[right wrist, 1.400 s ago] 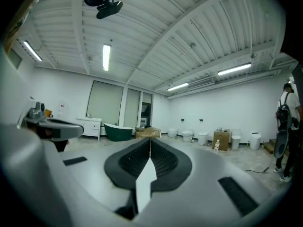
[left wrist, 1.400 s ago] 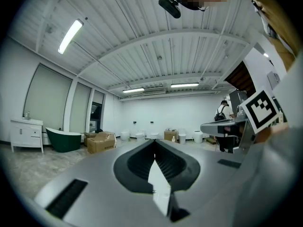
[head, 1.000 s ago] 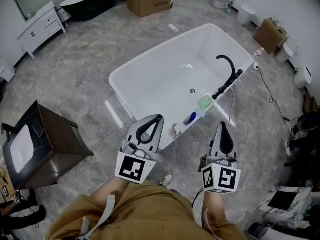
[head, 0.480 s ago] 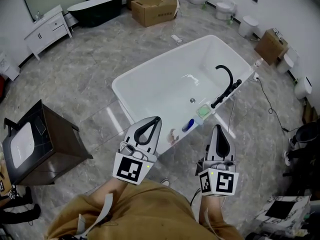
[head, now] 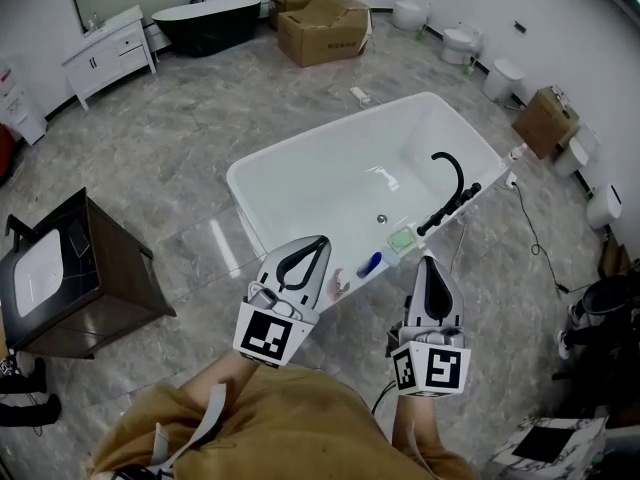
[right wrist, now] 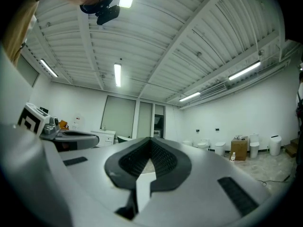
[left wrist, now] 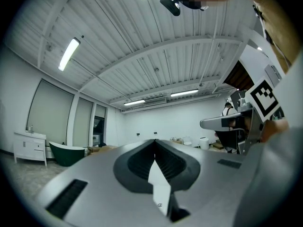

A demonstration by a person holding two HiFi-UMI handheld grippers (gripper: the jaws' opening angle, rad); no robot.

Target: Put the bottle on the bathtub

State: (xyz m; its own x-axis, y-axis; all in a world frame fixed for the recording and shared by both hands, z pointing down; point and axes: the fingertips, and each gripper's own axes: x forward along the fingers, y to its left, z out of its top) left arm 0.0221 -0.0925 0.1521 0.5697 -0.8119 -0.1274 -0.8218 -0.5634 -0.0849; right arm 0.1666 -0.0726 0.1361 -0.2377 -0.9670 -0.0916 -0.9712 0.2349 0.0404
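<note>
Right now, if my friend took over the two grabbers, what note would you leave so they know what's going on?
Left gripper: jaws shut, nothing in them, held up in front of the tub.
Right gripper: the same, shut and empty.
Things: the white bathtub is just ahead. What looks like a small blue bottle lies on its near rim, beside a green thing.
Done: the bottle appears to be on the bathtub already.
Left: probably only a check that it sits steady. It is too small in the head view to be sure.

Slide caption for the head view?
Left gripper and right gripper, shut and empty, face a bathtub with a blue bottle on its ledge.
</note>
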